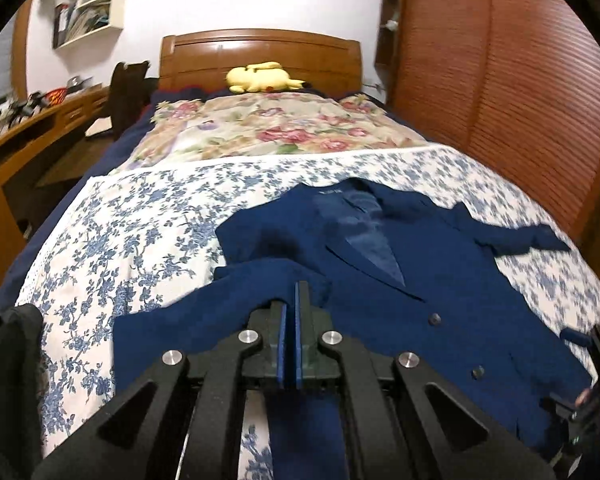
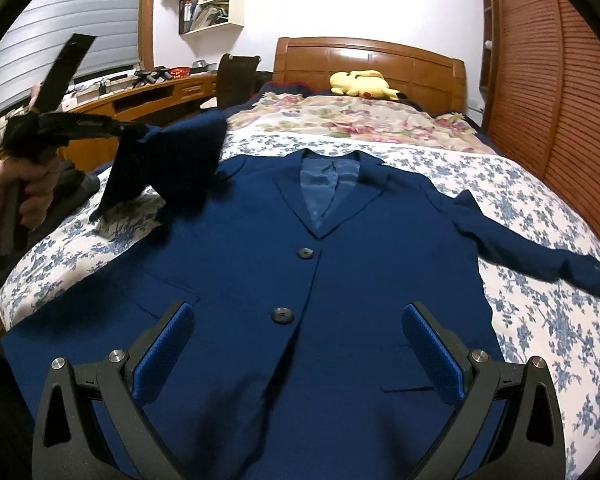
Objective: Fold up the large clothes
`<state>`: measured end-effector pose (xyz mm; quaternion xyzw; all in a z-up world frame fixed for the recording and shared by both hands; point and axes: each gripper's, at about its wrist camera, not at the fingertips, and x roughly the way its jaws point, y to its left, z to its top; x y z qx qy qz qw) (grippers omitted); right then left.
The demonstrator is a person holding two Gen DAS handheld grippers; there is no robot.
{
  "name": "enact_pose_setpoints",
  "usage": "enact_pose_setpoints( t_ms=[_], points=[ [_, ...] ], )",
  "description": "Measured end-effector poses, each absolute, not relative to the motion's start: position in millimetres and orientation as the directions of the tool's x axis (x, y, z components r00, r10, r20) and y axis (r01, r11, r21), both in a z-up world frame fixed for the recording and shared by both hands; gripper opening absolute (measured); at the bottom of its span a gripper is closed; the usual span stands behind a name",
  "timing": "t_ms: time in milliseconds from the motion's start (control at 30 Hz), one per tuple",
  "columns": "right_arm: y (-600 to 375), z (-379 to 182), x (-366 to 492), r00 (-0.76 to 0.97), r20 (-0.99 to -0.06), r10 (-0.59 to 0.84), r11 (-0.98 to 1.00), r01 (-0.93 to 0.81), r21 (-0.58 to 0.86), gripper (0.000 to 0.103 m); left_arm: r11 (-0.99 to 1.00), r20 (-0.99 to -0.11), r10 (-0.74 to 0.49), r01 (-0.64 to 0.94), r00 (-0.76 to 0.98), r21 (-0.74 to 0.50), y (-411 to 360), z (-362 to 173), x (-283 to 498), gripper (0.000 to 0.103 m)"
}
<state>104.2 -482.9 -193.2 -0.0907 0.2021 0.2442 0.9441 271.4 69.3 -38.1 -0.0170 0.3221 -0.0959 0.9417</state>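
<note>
A navy blue blazer (image 2: 284,264) lies face up on the bed, collar toward the headboard, two buttons down its front. It also shows in the left wrist view (image 1: 420,280). My left gripper (image 1: 291,296) is shut on the blazer's left sleeve (image 1: 204,328). In the right wrist view that left gripper (image 2: 134,130) holds the sleeve (image 2: 172,160) lifted above the bed at the left. The other sleeve (image 2: 540,256) lies spread out to the right. My right gripper (image 2: 298,320) is open and empty, hovering over the blazer's lower front.
The bed has a blue-flowered white cover (image 2: 540,320) and a pink floral quilt (image 2: 360,116) behind it. A yellow plush toy (image 2: 362,84) lies by the wooden headboard (image 2: 368,56). A wooden desk (image 2: 148,96) and chair (image 2: 236,80) stand left; slatted wardrobe doors (image 2: 560,92) right.
</note>
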Motion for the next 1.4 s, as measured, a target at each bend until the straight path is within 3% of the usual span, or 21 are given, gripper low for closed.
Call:
enact_pose_setpoints(
  t_ms=[267, 433, 733, 967, 1167, 1400],
  points=[
    [-451, -179, 117, 0.791, -0.42, 0.444, 0.845, -0.526, -0.097, 0.103, 0.975, -0.625, -0.21, 0.206, 0.752, -0.079, 89, -43, 244, 0.004],
    [-408, -166, 130, 0.772, -0.415, 0.481, 0.806, -0.576, -0.139, 0.103, 0.978, -0.576, -0.207, 0.188, 0.791, -0.093, 128, -32, 217, 0.027],
    [-307, -160, 167, 0.67, -0.473, 0.572, 0.686, -0.707, -0.172, 0.103, 0.991, -0.556, -0.128, 0.08, 0.821, -0.11, 203, -35, 192, 0.031],
    [-227, -186, 206, 0.507, -0.586, 0.632, 0.562, -0.821, -0.104, 0.101, 0.989, -0.533, -0.082, 0.004, 0.842, -0.146, 245, -32, 180, 0.031],
    [-169, -216, 233, 0.404, -0.667, 0.626, 0.492, -0.868, -0.064, 0.093, 0.988, -0.524, -0.052, -0.032, 0.85, -0.15, 262, -31, 173, 0.032],
    [-124, -245, 246, 0.4, -0.748, 0.53, 0.449, -0.881, -0.153, 0.079, 0.99, -0.53, -0.034, -0.044, 0.848, -0.135, 265, -34, 176, 0.032]
  ],
)
